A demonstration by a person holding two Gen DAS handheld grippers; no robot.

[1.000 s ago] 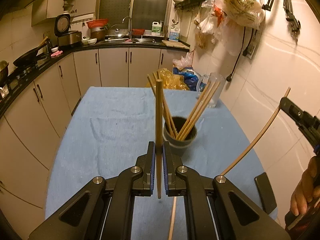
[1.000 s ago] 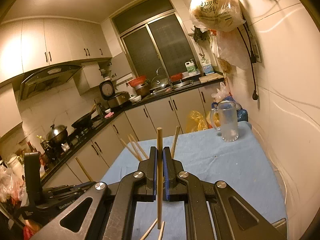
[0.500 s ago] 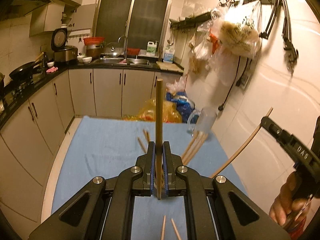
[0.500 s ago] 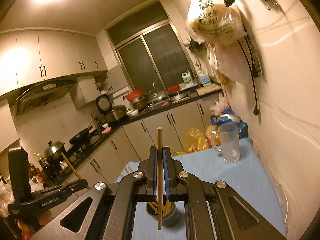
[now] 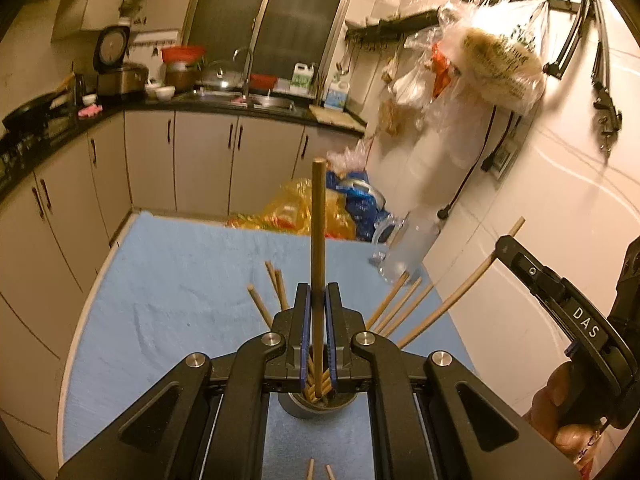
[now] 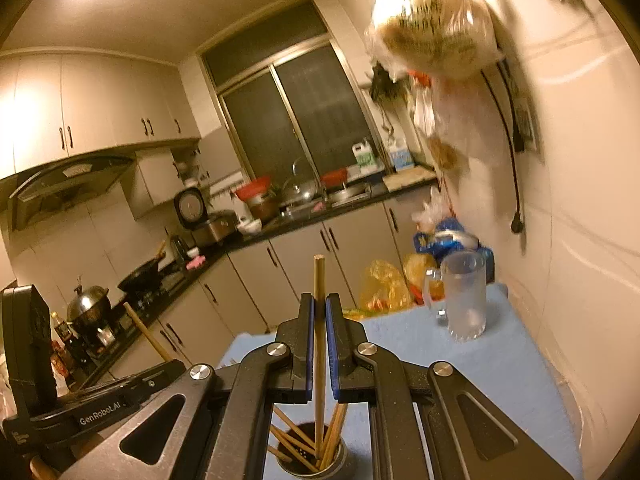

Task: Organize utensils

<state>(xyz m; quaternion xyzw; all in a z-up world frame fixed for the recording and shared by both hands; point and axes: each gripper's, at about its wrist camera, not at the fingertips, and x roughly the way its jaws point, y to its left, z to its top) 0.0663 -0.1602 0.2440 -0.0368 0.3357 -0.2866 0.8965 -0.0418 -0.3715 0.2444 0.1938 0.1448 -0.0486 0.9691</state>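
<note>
Each claw pinched one upright brown wooden chopstick: left claw (image 5: 318, 340), right claw (image 6: 319, 344). The dark cylindrical utensil holder (image 6: 310, 458) on the blue-clothed desk (image 6: 492, 364) lay directly at six o'clock beneath both, equally near.

The right gripper (image 5: 505, 243), seen from the left wrist camera, carries the white letters "DAS" on its black body; the left gripper (image 6: 154, 364), seen from the right wrist camera, carries "GenRobot.AI"; the print on the hanging plastic bag (image 5: 504, 56) is not readable
</note>
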